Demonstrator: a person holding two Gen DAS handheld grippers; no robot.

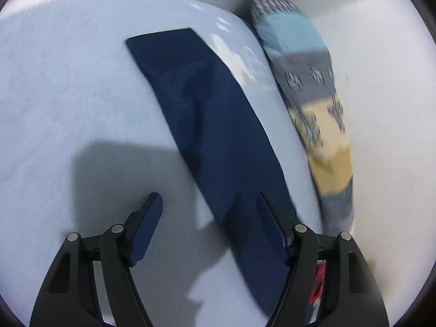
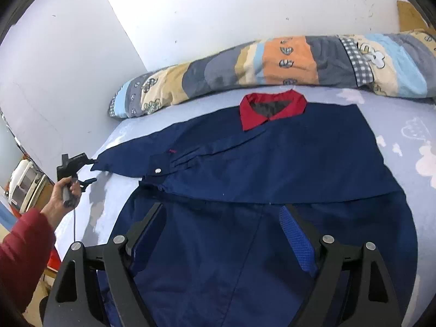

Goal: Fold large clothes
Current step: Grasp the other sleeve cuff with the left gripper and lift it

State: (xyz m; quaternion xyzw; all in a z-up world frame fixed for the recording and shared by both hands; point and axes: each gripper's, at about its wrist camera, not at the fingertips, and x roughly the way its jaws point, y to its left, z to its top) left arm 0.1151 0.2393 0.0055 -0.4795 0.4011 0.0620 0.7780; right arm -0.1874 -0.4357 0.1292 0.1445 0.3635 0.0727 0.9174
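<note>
Right wrist view alone shows whole navy shirt (image 2: 272, 158) flat on bed (image 2: 403, 114), red collar (image 2: 272, 109), hand (image 2: 61, 193); right gripper (image 2: 223, 218) open above hem; left gripper (image 1: 209, 204) open, sleeve (image 1: 207, 125) between fingers, blurred; quilt (image 1: 308, 87) cut off.

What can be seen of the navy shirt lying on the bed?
The navy shirt is a dark blue woven garment with a red collar and a snap-buttoned cuff. It lies flat on the pale blue bedsheet, collar toward the patchwork quilt roll. One sleeve is folded across the chest; the other sleeve stretches out sideways. The left gripper, open, sits at that sleeve's end. The right gripper hovers open over the lower body.
</note>
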